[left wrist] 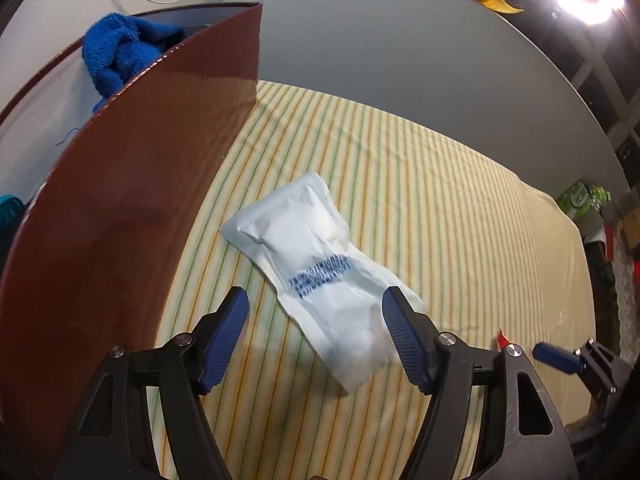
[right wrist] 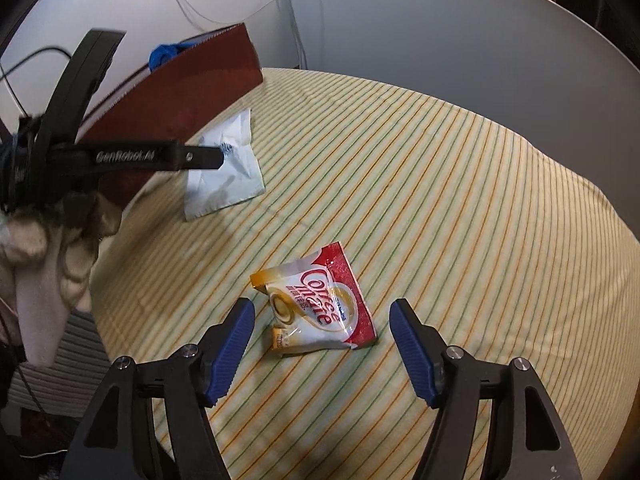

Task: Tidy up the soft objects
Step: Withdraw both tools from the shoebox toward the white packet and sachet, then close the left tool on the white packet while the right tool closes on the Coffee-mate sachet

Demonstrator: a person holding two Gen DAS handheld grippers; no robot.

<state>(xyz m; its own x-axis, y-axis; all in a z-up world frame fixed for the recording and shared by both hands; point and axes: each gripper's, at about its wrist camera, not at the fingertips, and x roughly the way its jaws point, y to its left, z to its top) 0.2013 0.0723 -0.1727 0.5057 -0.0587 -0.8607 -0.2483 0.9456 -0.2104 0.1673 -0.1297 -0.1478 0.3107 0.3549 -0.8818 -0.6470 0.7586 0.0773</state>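
Flat on the yellow cloth with green and orange stripes [left wrist: 420,184] lies a soft white paper-like pouch with a block of blue print [left wrist: 316,276], its long axis slanting from upper left to lower right in the left wrist view. It sits just beside the tall reddish-brown wall of a box [left wrist: 120,208], though whether it touches that wall cannot be told. The left gripper [left wrist: 316,312] hovers over the pouch's nearer end with its blue-padded fingers [left wrist: 228,332] spread wide, one on each side of the pouch, grasping nothing. Over the box's rim a bright blue terry towel [left wrist: 120,52] shows, bunched up inside.

Well apart from the white pouch, nearer the middle of the cloth, rests a small crinkled sachet in white, red and yellow printed "Coffee mate" [right wrist: 320,304]. The right gripper [right wrist: 322,316] is poised above it, fingers [right wrist: 412,348] likewise wide apart and holding nothing, the sachet lying between them in the right wrist view. From that view the left gripper's black body, lettered "GenRobot.AI", reaches in from the left over the white pouch [right wrist: 228,180], held by a hand in a pale knitted glove [right wrist: 52,248]. A grey-white partition [right wrist: 440,32] stands behind the tabletop.
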